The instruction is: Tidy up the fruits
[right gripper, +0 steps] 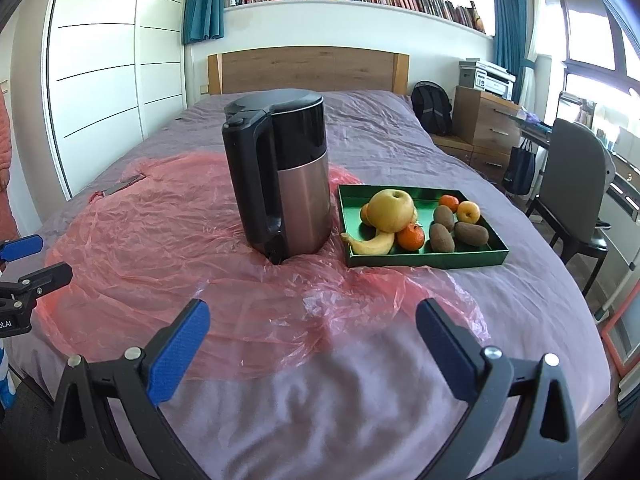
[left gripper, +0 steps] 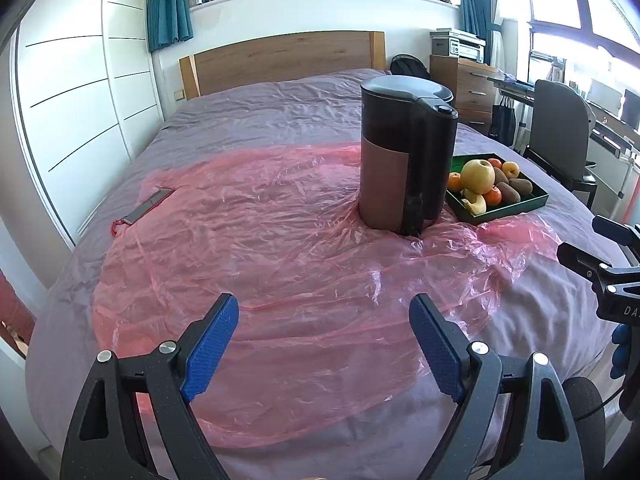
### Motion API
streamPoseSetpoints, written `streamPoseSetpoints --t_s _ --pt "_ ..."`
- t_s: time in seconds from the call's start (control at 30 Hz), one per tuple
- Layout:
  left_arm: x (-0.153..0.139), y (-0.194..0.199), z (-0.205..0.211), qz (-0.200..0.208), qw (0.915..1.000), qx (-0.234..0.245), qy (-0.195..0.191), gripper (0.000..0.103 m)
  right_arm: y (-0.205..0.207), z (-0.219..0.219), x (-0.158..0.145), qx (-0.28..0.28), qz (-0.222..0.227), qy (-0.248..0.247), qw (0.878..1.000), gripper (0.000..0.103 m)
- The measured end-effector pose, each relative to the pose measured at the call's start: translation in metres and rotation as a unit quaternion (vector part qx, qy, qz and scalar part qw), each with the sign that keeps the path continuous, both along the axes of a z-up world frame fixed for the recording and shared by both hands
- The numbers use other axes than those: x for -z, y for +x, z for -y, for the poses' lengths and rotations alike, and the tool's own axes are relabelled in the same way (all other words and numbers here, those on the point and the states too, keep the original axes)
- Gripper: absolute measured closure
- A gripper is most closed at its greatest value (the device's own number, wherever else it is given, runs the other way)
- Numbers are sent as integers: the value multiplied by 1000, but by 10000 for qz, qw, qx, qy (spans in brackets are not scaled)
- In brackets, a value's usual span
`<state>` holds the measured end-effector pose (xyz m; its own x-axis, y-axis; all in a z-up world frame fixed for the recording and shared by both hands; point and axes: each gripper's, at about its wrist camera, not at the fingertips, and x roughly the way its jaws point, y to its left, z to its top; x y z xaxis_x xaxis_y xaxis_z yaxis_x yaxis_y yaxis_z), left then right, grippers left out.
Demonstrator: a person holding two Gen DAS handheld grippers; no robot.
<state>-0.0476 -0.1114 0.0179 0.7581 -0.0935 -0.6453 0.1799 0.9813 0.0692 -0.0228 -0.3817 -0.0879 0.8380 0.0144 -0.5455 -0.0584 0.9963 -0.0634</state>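
Observation:
A green tray on the bed holds a large yellow apple, a banana, tangerines, brown kiwis and a small yellow fruit. My left gripper stands open over the pink plastic sheet, nothing between its blue pads. My right gripper is also open and empty, hovering at the sheet's near edge, well short of the tray. In the left wrist view the right gripper shows at the right edge.
A black and copper electric kettle stands on the sheet just left of the tray. A flat dark object with a red cord lies at the bed's left. A grey chair and a desk stand right of the bed.

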Motion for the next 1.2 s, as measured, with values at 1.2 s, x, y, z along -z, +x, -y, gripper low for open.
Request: streamPoseSetpoints --t_s 1.2 --pt "18 6 1 -181 9998 -19 8 19 12 20 19 358 -130 1 9993 0"
